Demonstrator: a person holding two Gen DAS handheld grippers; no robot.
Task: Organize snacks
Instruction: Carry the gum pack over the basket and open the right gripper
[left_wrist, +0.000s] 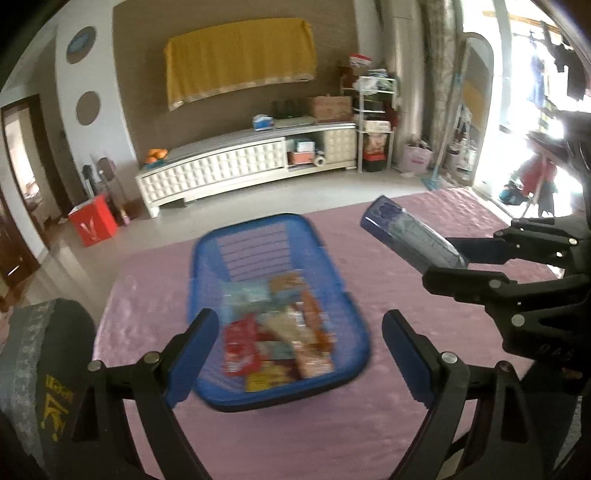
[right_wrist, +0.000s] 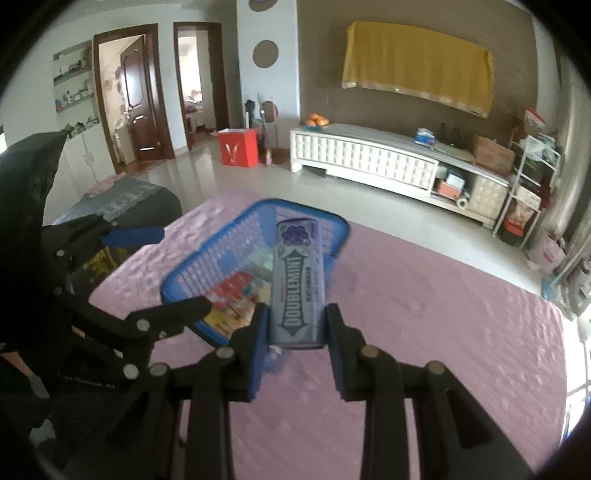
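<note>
Above the basket, right gripper pinches a Doublemint pack; left gripper spread wide.

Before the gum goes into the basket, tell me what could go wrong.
1. The right gripper pinches the Doublemint box only near its bottom end, so most of it sticks out past the jaws; a quick swing could lever it loose.
2. The blue basket already has snack packets heaped at its near end; dropped there, the box might slide off the pile.
3. The open left gripper hangs over the basket and could be in the way.
</note>
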